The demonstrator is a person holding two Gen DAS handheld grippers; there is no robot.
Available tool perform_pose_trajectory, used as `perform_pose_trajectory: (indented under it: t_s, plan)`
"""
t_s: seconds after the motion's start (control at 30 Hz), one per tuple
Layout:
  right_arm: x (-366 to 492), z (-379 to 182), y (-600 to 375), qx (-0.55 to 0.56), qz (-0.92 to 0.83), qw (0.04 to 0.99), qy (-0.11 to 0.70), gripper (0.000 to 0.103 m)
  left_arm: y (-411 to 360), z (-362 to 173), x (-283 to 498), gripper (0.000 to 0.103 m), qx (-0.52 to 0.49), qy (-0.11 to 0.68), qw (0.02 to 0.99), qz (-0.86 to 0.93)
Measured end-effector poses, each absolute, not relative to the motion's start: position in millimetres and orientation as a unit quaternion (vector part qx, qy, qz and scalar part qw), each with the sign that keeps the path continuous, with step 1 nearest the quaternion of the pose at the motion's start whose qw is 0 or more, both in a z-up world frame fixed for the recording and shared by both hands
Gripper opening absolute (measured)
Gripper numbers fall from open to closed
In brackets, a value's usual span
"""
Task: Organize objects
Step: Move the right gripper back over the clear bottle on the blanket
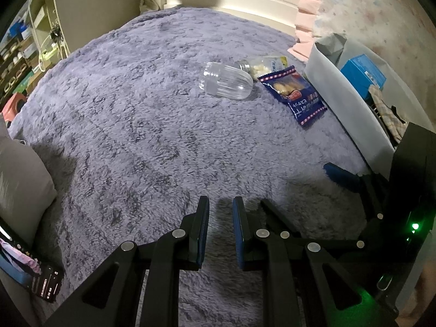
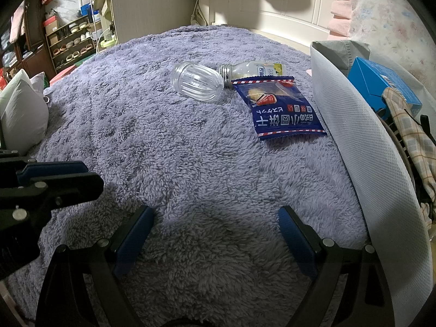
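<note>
On the purple fluffy blanket a clear ribbed jar lies on its side. Behind it lies a small bottle with a silver cap. Beside them a blue snack packet lies flat. My left gripper hovers over bare blanket well short of them, its jaws shut on nothing. It also shows at the left edge of the right wrist view. My right gripper stands wide open and empty, nearer the packet.
A grey fabric bin stands along the right and holds a blue box and a checked cloth. A pillow lies at the left. Shoe shelves stand far back left.
</note>
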State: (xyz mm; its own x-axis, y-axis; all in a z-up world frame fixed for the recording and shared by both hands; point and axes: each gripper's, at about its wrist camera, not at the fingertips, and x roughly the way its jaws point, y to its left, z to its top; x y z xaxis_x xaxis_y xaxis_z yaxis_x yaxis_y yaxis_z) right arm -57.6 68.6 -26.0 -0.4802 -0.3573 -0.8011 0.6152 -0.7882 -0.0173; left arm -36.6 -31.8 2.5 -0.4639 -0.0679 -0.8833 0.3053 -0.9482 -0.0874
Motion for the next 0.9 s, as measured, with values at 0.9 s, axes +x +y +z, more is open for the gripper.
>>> perform_pose_trajectory:
  t_s: [0.9]
  plan:
    - [-62.8, -28.6, 63.2, 0.439, -0.838, 0.298, 0.129, 0.103, -31.9, 11.5, -33.6, 0.016, 0.499, 0.141, 0.105, -0.849]
